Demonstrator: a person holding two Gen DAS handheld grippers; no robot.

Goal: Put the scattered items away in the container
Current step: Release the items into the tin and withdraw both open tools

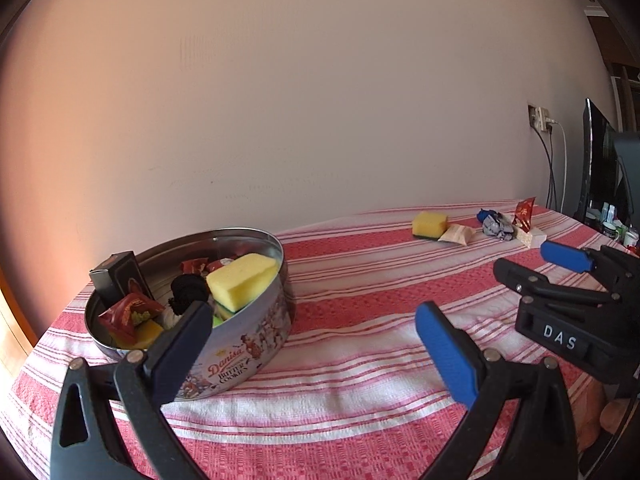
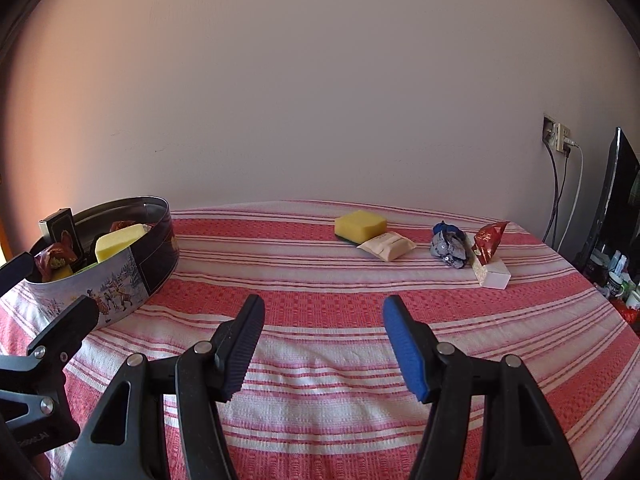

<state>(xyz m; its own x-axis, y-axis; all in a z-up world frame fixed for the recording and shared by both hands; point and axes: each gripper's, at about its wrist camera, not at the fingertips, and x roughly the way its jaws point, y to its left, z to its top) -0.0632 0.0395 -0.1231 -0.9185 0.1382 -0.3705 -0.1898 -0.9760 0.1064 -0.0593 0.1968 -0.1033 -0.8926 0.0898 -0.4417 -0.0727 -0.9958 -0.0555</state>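
Note:
A round cookie tin (image 1: 244, 344) stands at the left of the table, also in the right wrist view (image 2: 120, 280). It holds a yellow sponge (image 1: 240, 280), red wrappers, a dark box and other items. Far right lie a yellow sponge (image 2: 360, 226), a beige packet (image 2: 386, 246), a blue-grey wrapper (image 2: 450, 250), a red wrapper (image 2: 488, 240) and a white box (image 2: 494, 274). My left gripper (image 1: 316, 320) is open and empty just right of the tin. My right gripper (image 2: 324, 320) is open and empty over the table's middle, well short of those items.
A red-and-white striped cloth (image 2: 320, 380) covers the table. A wall stands close behind. At the far right are a wall socket with cables (image 2: 560, 140), a dark monitor (image 2: 620, 200) and small bottles (image 2: 618, 276).

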